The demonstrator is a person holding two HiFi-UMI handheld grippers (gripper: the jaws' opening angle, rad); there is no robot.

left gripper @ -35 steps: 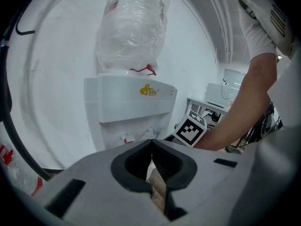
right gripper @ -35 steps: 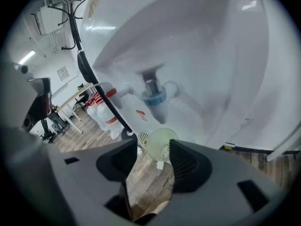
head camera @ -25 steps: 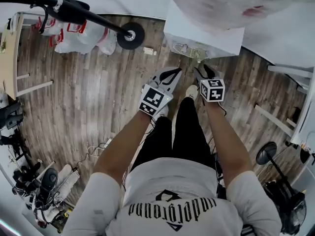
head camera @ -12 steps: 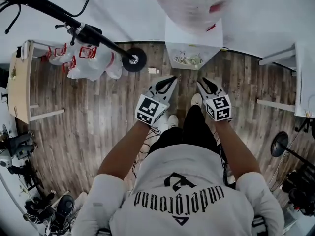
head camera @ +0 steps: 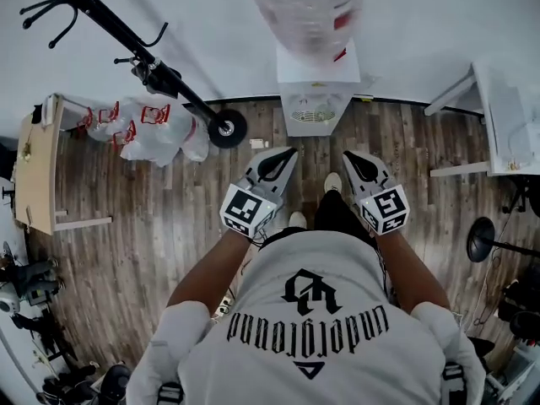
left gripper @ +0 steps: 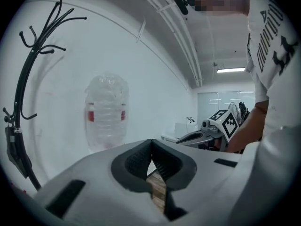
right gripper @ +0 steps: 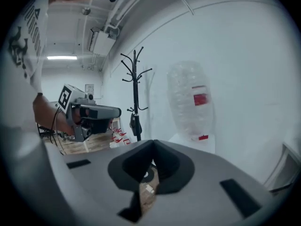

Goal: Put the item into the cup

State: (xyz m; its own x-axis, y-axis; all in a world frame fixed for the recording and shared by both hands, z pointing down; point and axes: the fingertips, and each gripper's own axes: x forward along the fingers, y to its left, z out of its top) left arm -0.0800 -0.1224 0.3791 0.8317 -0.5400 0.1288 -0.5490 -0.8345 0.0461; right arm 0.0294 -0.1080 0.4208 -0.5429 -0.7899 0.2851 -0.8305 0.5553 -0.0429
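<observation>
I see no cup and no loose item in any view. In the head view my left gripper (head camera: pixel 283 153) and right gripper (head camera: pixel 350 156) are held side by side in front of the person's body, above the wooden floor. Both point toward a water dispenser (head camera: pixel 315 101). The left gripper (left gripper: pixel 151 145) has its jaws together with nothing between them. The right gripper (right gripper: pixel 153 147) is also shut and empty. Each gripper view shows the other gripper off to the side: the right gripper (left gripper: pixel 211 131) and the left gripper (right gripper: pixel 89 112).
A large clear water bottle (head camera: pixel 308 7) tops the dispenser against the white wall. A black coat rack (head camera: pixel 110 15) leans at the left, with white bags (head camera: pixel 139 129) and a wooden table (head camera: pixel 34 163) nearby. A white table (head camera: pixel 506 116) and a black stand (head camera: pixel 481 239) are at the right.
The head view has swung up, so more wall and the whole dispenser show. Both grippers sit lower in the frame. The right gripper's jaws have come together.
</observation>
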